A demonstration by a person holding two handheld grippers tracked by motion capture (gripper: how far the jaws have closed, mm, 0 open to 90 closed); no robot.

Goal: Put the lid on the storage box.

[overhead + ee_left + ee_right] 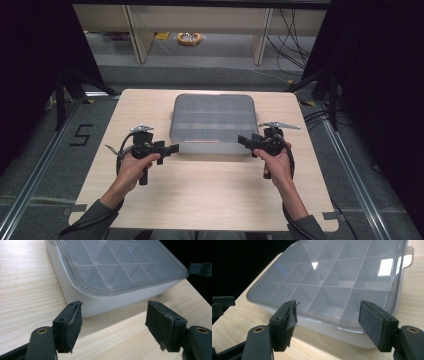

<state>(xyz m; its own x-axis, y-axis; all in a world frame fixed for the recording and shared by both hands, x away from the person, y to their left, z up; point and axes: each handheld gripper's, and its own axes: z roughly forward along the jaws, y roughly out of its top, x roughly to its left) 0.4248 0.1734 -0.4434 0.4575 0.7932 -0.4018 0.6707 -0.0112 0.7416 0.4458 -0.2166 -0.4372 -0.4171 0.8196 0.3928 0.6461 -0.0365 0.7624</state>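
Toward far edge of wooden table [200, 185], centred: lidded translucent compartment box [214, 120], lid shut, flat on surface. At box's near-left corner: left gripper [170, 148], jaws apart, nothing between, clear of box. At near-right corner: right gripper [244, 141], jaws likewise apart, empty.

You've a pale wooden tabletop [200, 185]; the lidded compartment box [214, 122] lies toward its far edge, centred.
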